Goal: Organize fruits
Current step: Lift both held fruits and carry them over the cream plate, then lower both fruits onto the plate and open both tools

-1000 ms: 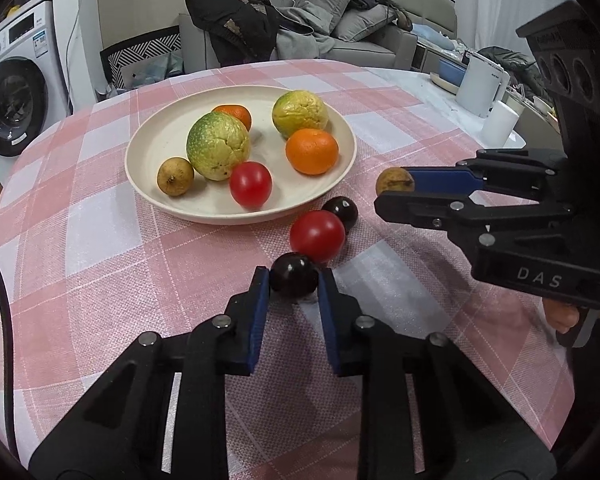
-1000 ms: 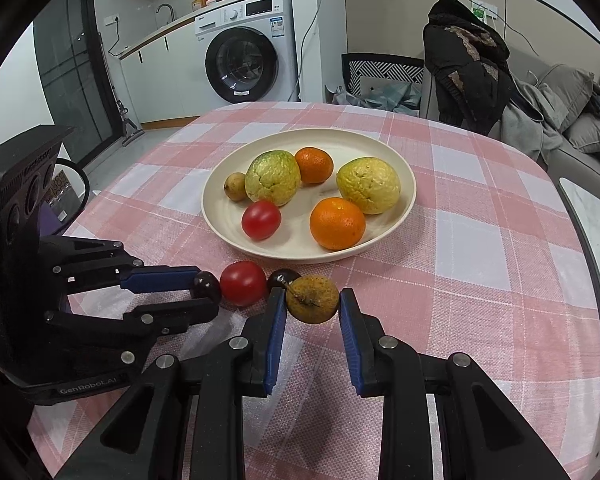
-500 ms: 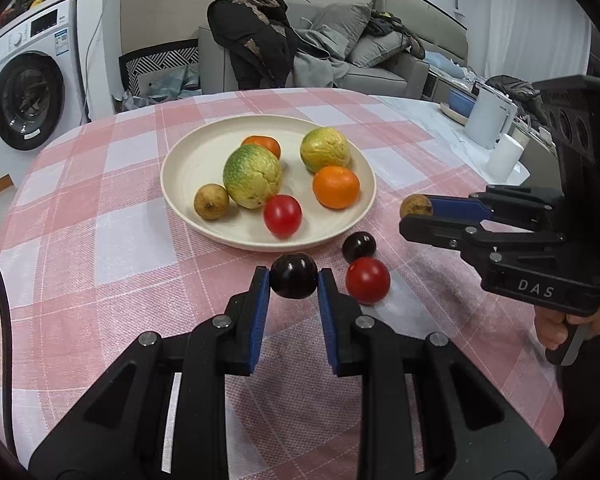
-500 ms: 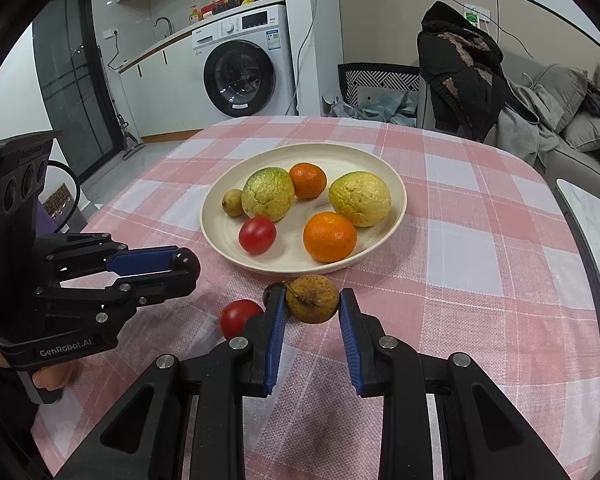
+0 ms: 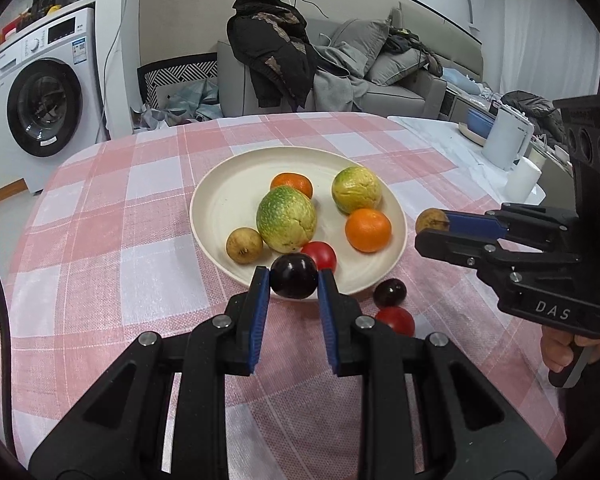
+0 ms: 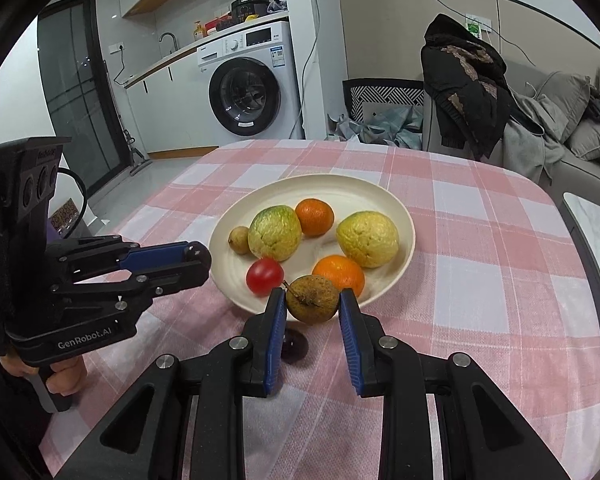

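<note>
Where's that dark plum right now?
The dark plum sits clamped in the left gripper, raised at the plate's near rim, beside a red tomato.

Right gripper (image 5: pixel 434 226) body: you can read "DAS" in pale letters on its black side, at 3 o'clock in the left wrist view.
Left gripper (image 6: pixel 199 259) body: you can read "GenRobot.AI" in white on its black lower housing, at 8 o'clock in the right wrist view.
Washing machine (image 6: pixel 246 80): it carries stickers and panel markings at 12 o'clock in the right wrist view, too small for you to read.
</note>
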`<state>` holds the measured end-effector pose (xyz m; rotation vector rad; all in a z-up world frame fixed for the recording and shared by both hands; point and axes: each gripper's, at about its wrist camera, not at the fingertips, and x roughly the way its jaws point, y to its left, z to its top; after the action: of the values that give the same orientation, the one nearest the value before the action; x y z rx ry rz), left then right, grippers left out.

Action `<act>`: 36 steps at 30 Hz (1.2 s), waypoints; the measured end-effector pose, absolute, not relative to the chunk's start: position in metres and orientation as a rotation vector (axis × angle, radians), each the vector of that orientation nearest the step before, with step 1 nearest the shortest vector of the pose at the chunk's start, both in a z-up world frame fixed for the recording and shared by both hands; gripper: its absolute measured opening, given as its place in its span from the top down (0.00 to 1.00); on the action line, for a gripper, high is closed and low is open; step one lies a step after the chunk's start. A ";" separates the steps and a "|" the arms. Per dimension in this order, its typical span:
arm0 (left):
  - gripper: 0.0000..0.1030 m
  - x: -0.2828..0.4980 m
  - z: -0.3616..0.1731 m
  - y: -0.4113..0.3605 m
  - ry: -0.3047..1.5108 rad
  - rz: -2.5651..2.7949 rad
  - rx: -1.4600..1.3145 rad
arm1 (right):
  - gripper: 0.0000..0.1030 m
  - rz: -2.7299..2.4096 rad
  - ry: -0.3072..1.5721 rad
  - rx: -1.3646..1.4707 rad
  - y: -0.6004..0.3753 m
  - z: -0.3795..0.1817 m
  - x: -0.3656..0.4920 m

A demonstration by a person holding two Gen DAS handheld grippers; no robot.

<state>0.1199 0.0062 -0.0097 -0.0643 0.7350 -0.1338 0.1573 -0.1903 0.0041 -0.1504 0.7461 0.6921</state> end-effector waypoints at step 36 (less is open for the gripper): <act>0.76 0.144 -0.026 0.011 0.723 -0.077 -0.042 | 0.51 0.642 0.735 -0.119 -0.174 -0.004 0.190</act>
<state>0.1442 0.0106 -0.0258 -0.0418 0.7230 -0.0768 0.1902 -0.1735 -0.0041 -0.1189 0.7354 0.6423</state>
